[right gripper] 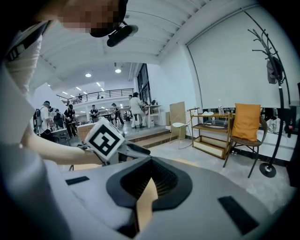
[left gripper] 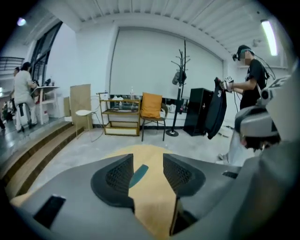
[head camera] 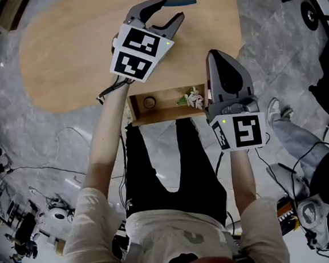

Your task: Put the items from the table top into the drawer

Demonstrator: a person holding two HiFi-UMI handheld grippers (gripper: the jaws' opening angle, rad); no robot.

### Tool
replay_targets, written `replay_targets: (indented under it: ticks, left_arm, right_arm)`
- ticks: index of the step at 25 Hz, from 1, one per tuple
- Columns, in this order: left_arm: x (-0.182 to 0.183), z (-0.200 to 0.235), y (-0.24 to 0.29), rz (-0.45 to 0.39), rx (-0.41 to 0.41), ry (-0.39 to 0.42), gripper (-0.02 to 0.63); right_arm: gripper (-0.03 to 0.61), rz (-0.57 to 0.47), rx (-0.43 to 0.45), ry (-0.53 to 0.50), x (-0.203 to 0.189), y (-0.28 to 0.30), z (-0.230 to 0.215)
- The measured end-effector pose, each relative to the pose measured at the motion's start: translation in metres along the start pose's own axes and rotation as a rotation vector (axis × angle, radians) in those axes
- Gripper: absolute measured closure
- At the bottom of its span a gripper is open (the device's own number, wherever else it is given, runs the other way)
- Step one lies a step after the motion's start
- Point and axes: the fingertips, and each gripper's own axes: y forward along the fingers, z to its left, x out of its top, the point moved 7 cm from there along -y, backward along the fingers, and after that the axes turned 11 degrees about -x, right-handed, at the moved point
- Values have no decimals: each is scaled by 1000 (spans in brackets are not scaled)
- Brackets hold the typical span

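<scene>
A slim dark teal item [head camera: 180,2] lies on the far part of the oval wooden table top [head camera: 66,56]. My left gripper [head camera: 172,10] reaches over the table with its jaws open, the tips at the item's near end. In the left gripper view the teal item [left gripper: 138,176] shows in the gap of the left gripper [left gripper: 147,171], and neither pad touches it. My right gripper [head camera: 216,53] is shut and empty above the table's near edge; in its own view the right gripper [right gripper: 151,180] has its tips together. Below, the open drawer [head camera: 137,110] holds a round item [head camera: 149,102] and white flowers [head camera: 194,99].
My legs stand right behind the drawer. Cables [head camera: 47,167] run over the grey floor at the left. A person's leg and shoe [head camera: 287,124] are at the right. Beyond the table are a chair with an orange cushion [left gripper: 151,107], a low shelf [left gripper: 119,115] and a coat stand [left gripper: 181,70].
</scene>
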Motion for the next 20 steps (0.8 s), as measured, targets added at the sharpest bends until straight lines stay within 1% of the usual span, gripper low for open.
replay_targets:
  ticks: [3,9,11,14,18,20]
  left_arm:
    - [-15,23,52,151,-50,73,403]
    - [-45,52,116,471,-114,247,405]
    - [-52,56,129,549,-141,294,405]
    - [-59,63,144,655,-170,335,405]
    - [-68,66,161,841,-204,462,405]
    - [-68,66,170,887,-225,492,405]
  right_arm:
    - [574,25,1,10,-14,11,-20]
    - [574,88,27,10,-36,24,-48]
    - [574,104,41,5,-42,26,-52]
    - [574,121,64,-12,-49,27,-54]
    - [574,141,82,-25,-58,24,-58]
    - [574,147,90,-21,-62,22,-59]
